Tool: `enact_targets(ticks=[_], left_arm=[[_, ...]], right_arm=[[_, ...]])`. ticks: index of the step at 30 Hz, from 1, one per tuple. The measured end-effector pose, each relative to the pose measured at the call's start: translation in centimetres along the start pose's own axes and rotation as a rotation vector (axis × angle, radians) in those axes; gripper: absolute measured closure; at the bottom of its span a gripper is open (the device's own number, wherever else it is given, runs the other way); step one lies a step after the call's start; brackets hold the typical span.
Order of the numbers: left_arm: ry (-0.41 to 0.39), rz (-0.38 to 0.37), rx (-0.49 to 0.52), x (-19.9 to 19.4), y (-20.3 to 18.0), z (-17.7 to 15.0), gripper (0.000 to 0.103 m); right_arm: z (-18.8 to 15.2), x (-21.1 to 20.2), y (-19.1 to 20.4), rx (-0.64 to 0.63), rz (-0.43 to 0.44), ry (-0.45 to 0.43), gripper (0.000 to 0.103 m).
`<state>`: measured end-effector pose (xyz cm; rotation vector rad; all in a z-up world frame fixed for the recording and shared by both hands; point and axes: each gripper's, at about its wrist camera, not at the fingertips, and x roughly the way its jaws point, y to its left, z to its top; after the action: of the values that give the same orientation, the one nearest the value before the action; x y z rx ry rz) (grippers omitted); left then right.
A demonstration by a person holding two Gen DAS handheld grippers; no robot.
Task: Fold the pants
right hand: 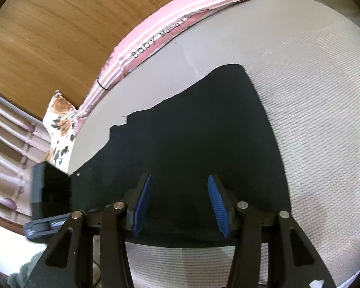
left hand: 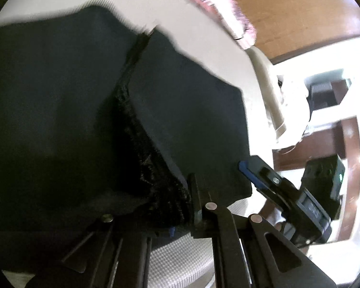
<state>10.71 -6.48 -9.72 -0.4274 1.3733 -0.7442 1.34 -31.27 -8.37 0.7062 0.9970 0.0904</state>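
Dark pants (right hand: 192,129) lie spread on the pale woven bed cover (right hand: 324,96), directly ahead of both tools. Right gripper (right hand: 180,204): jaws parted, blue pads (right hand: 141,204) either side of the near edge of the fabric, nothing clamped. Left gripper (left hand: 180,206): jaws pressed together on a bunched fold of the pants. A pink striped pillow (right hand: 180,24) sits beyond, against the wooden headboard (right hand: 60,36).

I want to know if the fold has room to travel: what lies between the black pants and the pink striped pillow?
In the right wrist view, only bare pale bed cover lies between the pants and the pillow.
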Motion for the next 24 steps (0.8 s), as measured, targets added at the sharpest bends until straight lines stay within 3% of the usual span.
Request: enact_targets(ticks=[5,11,14,20,24], left_arm=[[-0.092,0.081,0.127,-3.1,-2.1,-0.9,0.095],[-0.045,0.165,0.033,-2.4,1.9,-2.2,0.095],[-0.042,0.161,0.000,-2.3,3.0,-2.4,0.095],[-0.075,0.232,0.105,-2.7,1.6,-3.2,0.095],[-0.058,0.290,0.123,-1.2,1.9,-3.3,0.093]], right_arm=[[0.2,-0.1,-0.3,0.007,-0.006,0.002,0.056],[-0.4,1.0,0.0,-0.008,-0.020,0.047,0.056],[-0.8,1.3,0.2,-0.020,-0.026,0.063,0.056],[-1.3,2.1,0.5,-0.045,-0.052,0.091,0.056],[-1.6,2.6,1.0,-0.085,-0.082,0.097,0.056]])
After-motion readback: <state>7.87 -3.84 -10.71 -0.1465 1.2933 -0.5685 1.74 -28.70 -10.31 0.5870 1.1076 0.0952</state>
